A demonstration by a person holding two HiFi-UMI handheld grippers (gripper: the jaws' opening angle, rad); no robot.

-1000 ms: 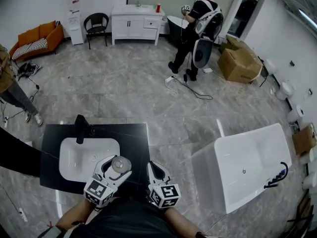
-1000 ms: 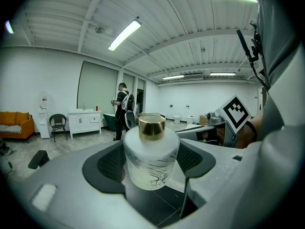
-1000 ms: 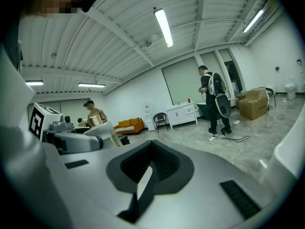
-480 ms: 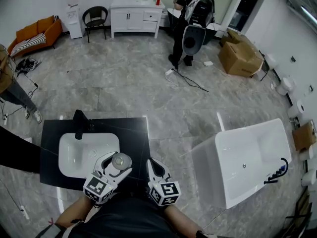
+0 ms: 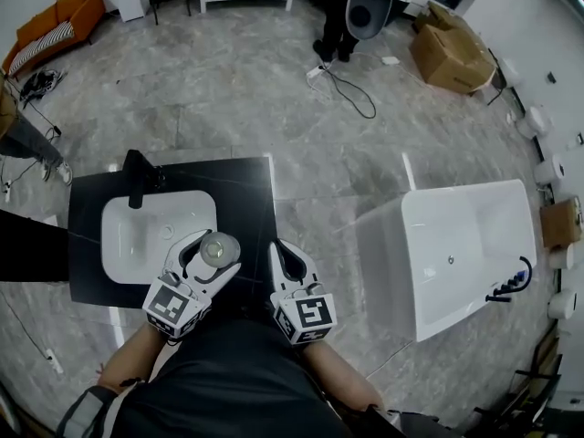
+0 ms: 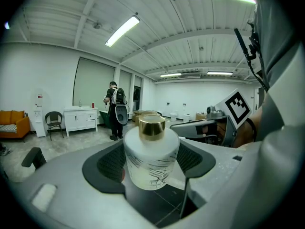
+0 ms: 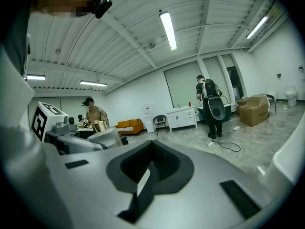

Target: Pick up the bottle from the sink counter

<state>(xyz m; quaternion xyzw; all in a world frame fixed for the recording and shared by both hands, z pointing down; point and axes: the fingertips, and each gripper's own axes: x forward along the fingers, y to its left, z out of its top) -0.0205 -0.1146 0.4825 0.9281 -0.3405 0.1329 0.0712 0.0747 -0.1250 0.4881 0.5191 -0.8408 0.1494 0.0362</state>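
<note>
A frosted white bottle (image 5: 218, 248) with a gold cap (image 6: 152, 126) sits between the jaws of my left gripper (image 5: 208, 254), which is shut on its body. In the head view it is over the black sink counter (image 5: 249, 203), just right of the white basin (image 5: 151, 235). The left gripper view shows the bottle (image 6: 150, 162) upright with dark pads (image 6: 107, 165) against both sides. My right gripper (image 5: 285, 259) is beside it to the right, over the counter's front right corner. Its jaws (image 7: 143, 175) are shut with nothing in them.
A black faucet (image 5: 138, 177) stands at the basin's back left. A white bathtub (image 5: 461, 245) is to the right across a strip of grey floor. A person (image 5: 351, 7) with a backpack stands far off near cardboard boxes (image 5: 452, 57). A cable (image 5: 351, 89) lies on the floor.
The head view has tilted further down, so the far wall and vanity slid out of frame. Both grippers and the bottle stay in about the same place. The distant person turned and stepped away.
</note>
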